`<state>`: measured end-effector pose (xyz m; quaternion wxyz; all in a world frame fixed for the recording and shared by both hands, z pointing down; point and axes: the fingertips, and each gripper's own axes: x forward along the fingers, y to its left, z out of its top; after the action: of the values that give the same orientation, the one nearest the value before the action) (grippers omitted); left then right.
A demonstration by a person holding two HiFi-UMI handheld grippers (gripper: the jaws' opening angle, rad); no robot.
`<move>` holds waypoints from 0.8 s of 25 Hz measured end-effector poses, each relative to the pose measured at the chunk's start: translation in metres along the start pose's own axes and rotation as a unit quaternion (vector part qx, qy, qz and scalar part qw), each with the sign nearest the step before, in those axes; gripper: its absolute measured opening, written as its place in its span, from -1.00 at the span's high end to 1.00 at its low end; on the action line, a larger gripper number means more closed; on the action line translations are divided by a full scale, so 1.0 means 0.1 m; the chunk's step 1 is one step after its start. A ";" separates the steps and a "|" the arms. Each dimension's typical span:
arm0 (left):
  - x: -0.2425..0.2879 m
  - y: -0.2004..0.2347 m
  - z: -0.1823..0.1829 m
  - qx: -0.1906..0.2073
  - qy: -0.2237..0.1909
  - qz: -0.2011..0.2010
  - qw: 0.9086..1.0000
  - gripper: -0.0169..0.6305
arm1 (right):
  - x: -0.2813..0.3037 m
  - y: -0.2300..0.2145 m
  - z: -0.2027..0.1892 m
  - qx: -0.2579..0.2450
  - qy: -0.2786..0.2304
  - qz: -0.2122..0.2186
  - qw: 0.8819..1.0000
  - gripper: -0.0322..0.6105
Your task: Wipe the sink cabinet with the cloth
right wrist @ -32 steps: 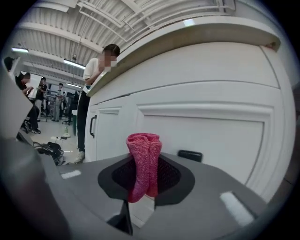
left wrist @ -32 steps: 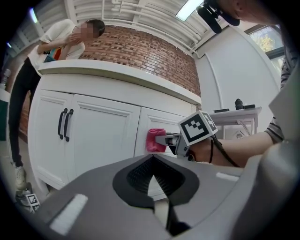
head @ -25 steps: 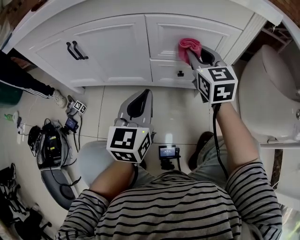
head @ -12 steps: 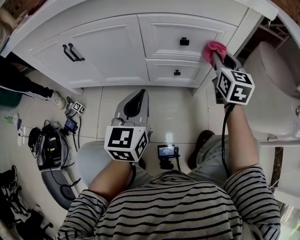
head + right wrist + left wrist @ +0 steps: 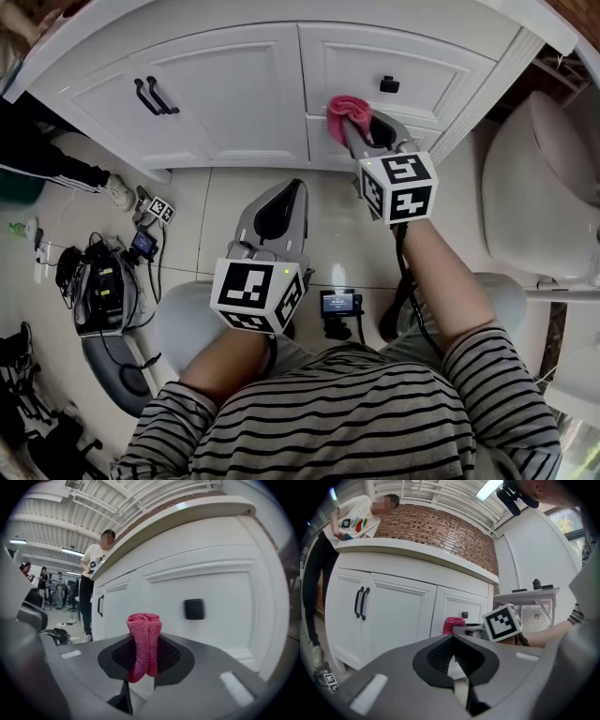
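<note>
Head view, nearest first: my left gripper hangs at 6 o'clock over the floor tiles, well apart from the cabinet. Its own view shows its fingers shut together with nothing between them. At 1 o'clock from it my right gripper is up at the sink cabinet, fingers clamped tight on the cloth. The cloth sits at 12 o'clock in the frame, over the seam between the two drawer fronts. The black knob is just beside it at 2 o'clock.

I judge the step in hand to be a wiping stroke across the drawer fronts. To do it well I'd press the body of the wad onto the paint, not just its tip, so that only fabric and never the hard fingers meets the white panel. I'd run overlapping passes along the raised moulding and steer round the knob so the cloth doesn't snag on it. The right gripper view doesn't tell me whether the cloth truly touches the panel, so I'd lean in a little. The grip wants to be firm, since drag could pull the cloth free.

The cloth is deep pink with a nubbly knitted weave. It is bunched into a folded wad of two lobes standing proud of the fingertips, with a tail hanging down between them.
</note>
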<state>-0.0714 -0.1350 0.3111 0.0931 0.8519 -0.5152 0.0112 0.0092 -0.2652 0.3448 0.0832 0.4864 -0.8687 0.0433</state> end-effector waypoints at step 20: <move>0.06 -0.13 -0.09 -0.010 0.016 -0.016 1.000 0.95 | -1.18 -1.95 -0.60 0.063 0.017 -0.277 0.959 0.63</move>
<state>-0.0564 -0.1327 0.3183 0.1098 0.8587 -0.5002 0.0178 0.2417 -0.2586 0.3805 0.0762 0.7115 -0.6937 0.0819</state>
